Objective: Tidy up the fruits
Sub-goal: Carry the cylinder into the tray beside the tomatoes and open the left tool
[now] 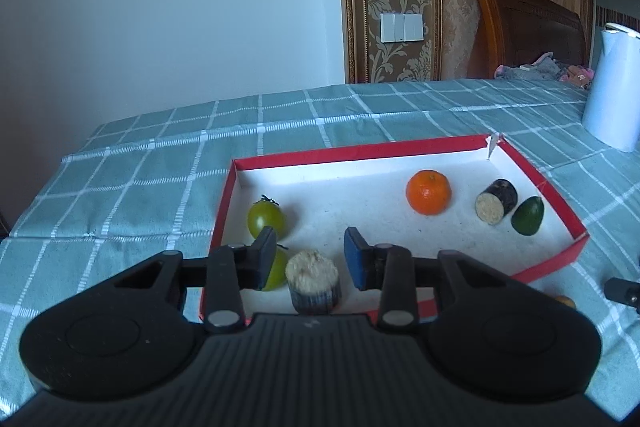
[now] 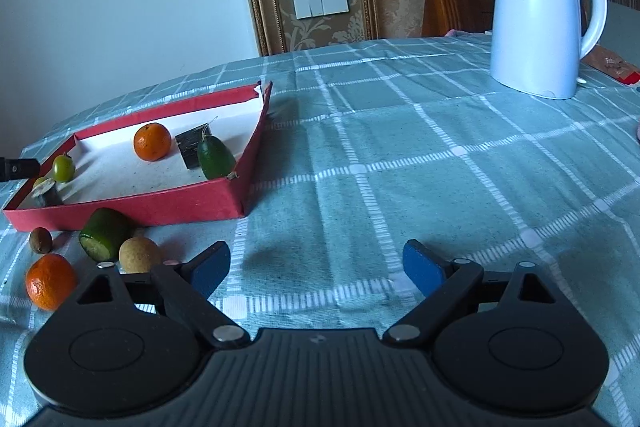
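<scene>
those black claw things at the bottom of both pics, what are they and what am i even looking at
They are two-finger grippers that a person holds, one in each hand. Each carries a camera looking forward along its fingers, so there is one picture per hand.

The left gripper hovers over a red tray. In the tray lie a mandarin, a dark cut piece, a green oval fruit, green tomatoes and a pale-topped stub. The stub sits between the pads, which do not touch it.

The right gripper is wide open over the checked tablecloth and holds nothing. Beside the tray wait a second mandarin, a green cut piece and two brownish fruits. A white kettle stands behind.
</scene>
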The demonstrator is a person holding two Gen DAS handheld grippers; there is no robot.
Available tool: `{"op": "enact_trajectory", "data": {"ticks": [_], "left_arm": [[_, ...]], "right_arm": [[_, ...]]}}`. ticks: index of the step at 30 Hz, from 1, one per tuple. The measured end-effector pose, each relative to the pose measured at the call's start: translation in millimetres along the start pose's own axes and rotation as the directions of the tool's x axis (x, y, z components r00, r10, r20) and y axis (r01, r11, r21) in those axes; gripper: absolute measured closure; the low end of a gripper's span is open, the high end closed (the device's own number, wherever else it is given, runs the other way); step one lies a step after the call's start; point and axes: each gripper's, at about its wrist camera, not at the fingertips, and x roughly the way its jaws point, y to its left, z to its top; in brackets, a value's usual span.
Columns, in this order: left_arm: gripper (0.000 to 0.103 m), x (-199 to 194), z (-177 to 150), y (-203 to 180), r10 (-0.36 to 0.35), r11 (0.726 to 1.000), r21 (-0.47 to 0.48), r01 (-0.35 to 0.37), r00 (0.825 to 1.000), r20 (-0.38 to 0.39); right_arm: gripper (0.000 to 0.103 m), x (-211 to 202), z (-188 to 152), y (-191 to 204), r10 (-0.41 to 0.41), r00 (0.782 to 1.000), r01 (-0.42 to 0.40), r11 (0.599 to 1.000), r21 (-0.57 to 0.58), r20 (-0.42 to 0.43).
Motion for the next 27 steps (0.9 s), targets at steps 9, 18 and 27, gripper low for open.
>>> {"op": "enact_trajectory", "data": {"ticks": [9,18,27], "left_arm": [[0.074,7,-7,21,-0.02,0.998,-0.06,0.018,0.999,-0.038],[0.073,9,-8,11,-0.016,0.999,-0.043,0.015,0.999,-0.034],[0.065,12,-9,7,0.006,1.0,-0.029,-0.007,0.999,-0.036]], "right_arm": [[0.005,-3,-1,-10,0.05,0.999,-0.051,0.997,0.065,0.023],[0.004,-4,-1,-13,0.067,0.997,-0.069,0.994,0.09,0.031],[0.004,-5,-1,-15,0.071,0.997,-0.075,0.992,0.097,0.034]]}}
